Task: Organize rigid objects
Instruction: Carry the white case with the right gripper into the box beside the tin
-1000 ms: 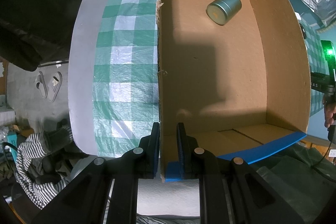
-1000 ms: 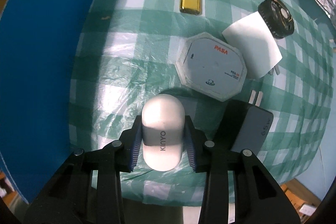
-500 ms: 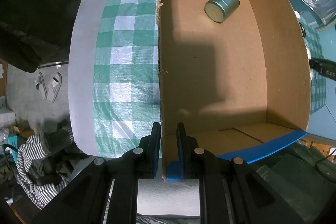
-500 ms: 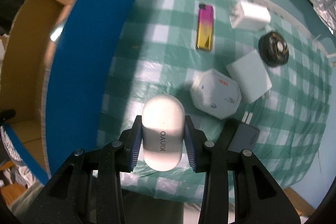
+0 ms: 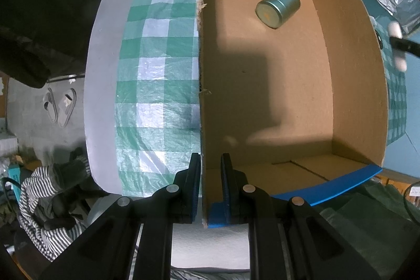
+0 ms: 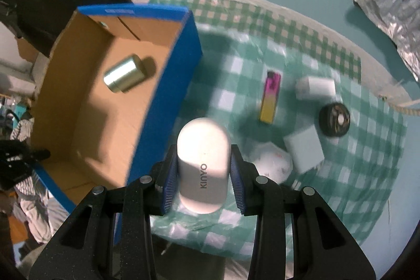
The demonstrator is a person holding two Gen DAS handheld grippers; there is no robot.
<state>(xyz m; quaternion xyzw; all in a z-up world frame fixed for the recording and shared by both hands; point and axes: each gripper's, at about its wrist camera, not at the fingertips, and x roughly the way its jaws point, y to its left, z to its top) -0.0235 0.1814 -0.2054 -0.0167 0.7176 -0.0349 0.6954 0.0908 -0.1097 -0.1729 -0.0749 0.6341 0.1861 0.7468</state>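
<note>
My left gripper (image 5: 210, 176) is shut on the near left wall of the open cardboard box (image 5: 200, 70), one pad on each side of it. A grey metal tin (image 5: 278, 7) lies on its side on the box floor, far right. My right gripper (image 6: 202, 175) is shut on a white oval KINYO case (image 6: 202, 162) and holds it high above the checked cloth, just right of the box's blue wall (image 6: 168, 101). The tin (image 6: 124, 74) also shows inside the box in the right wrist view.
On the green checked cloth (image 6: 354, 148) lie a pink-yellow lighter (image 6: 270, 100), two white chargers (image 6: 315, 88) (image 6: 303, 148), a black round object (image 6: 334, 118) and a white octagonal box (image 6: 273, 164). Clothes and slippers (image 5: 59, 106) lie on the floor left of the table.
The right gripper has risen with the white case off the cloth and swung towards the box, whose inside now shows. The left gripper has kept its hold on the box wall.
</note>
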